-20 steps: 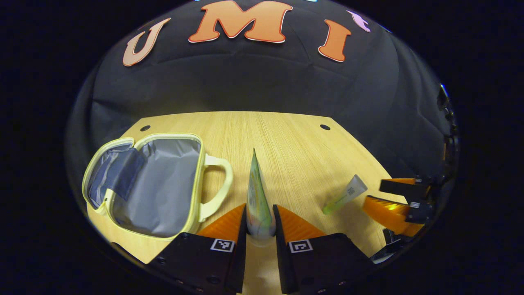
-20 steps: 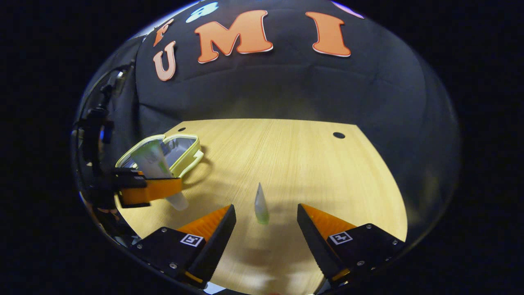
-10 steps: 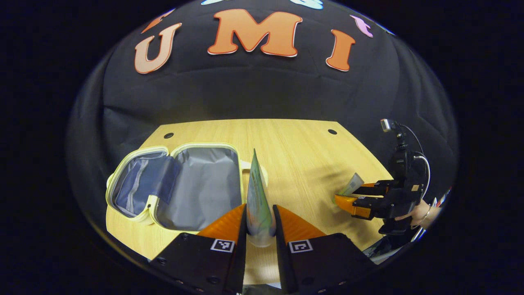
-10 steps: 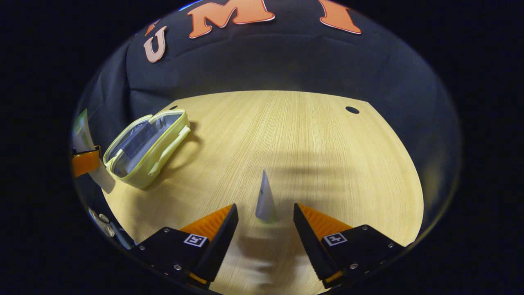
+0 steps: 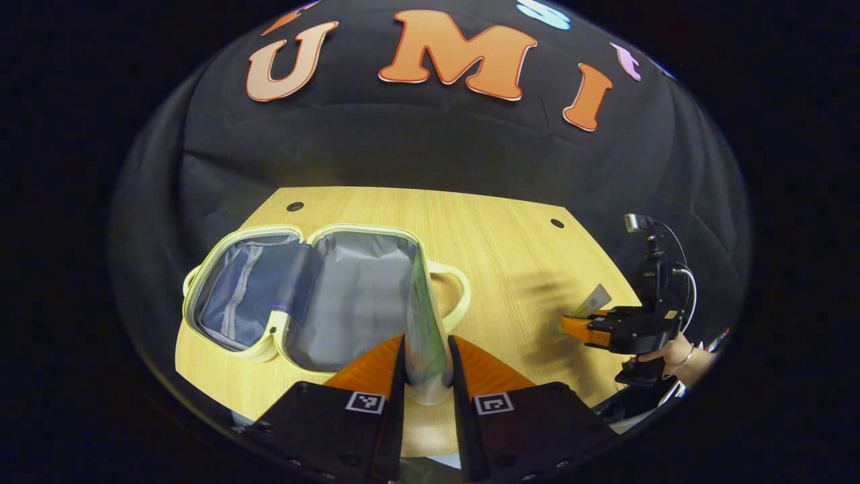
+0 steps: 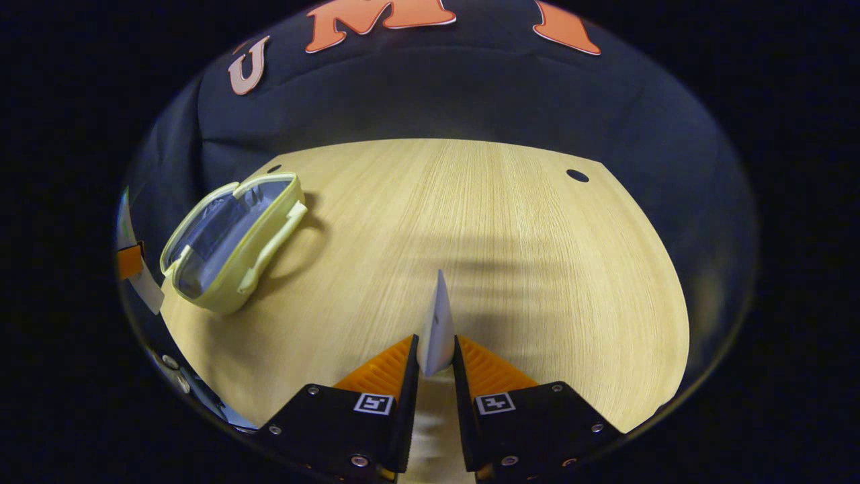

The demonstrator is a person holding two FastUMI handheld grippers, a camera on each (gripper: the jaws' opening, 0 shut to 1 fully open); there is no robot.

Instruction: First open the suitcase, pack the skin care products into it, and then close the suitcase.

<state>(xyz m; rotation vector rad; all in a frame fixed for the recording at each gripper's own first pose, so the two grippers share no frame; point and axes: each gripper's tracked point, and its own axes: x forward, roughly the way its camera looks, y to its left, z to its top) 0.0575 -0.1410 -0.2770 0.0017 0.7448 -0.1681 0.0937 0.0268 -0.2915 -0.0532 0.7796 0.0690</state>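
While pinching the larger tube (image 5: 423,316) narrowly between both fingers of the left gripper (image 5: 427,349), hangs at the near edge of the open suitcase (image 5: 269,334) on the table (image 5: 510,255). Points the tube's long axis straight ahead along the fingers, crimped tip leading, across the grey lining of the right half. Probably calls only for a short move forward and down before letting go there. Clamps the small tube (image 6: 437,323) likewise in the right gripper (image 6: 435,353), fingers drawn narrow on its cap end, tip forward; cannot tell whether lifted or resting on the wood. Leaves the suitcase (image 6: 228,235) well off to that gripper's left, so makes the left gripper far the nearer. Shows greenish print on the larger tube, too blurred to read. Bears square coded markers on the finger mounts, no legible words.
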